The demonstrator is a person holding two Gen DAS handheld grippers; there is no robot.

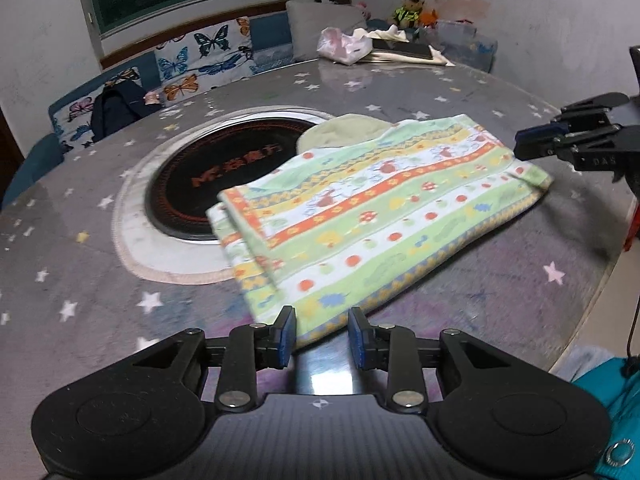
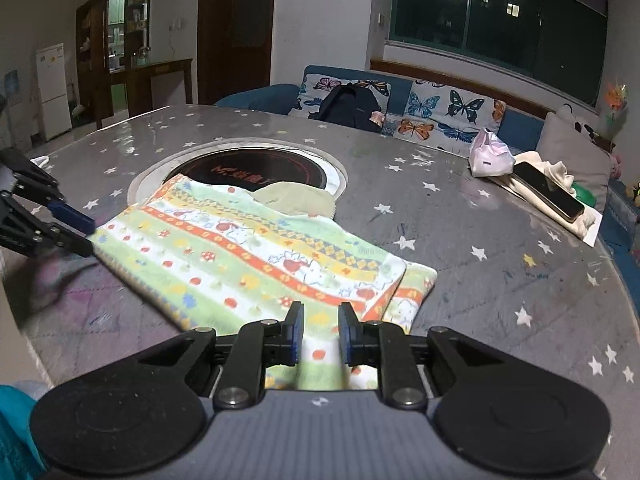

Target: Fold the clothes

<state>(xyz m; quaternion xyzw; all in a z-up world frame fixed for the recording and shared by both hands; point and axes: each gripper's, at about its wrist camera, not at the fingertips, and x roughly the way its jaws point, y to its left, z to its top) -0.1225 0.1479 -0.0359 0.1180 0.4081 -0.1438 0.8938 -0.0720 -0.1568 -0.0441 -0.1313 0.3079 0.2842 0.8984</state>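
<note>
Stars dot the grey counter [image 1: 440, 300], which has a round black cooker [image 1: 224, 184] set in its middle. On it lies a striped cloth [image 1: 360, 216] with little fruits and animals, doubled over so its layers show at one end; it partly covers the cooker. A pale green cloth [image 1: 340, 132] peeks out behind it.

Each claw sits at one end of the striped cloth, likely so both ends can be lifted together. My left claw [image 1: 322, 338] is open with a corner between its pads. My right claw [image 2: 320, 334] is open too, hanging over the other end and gripping nothing.
</note>
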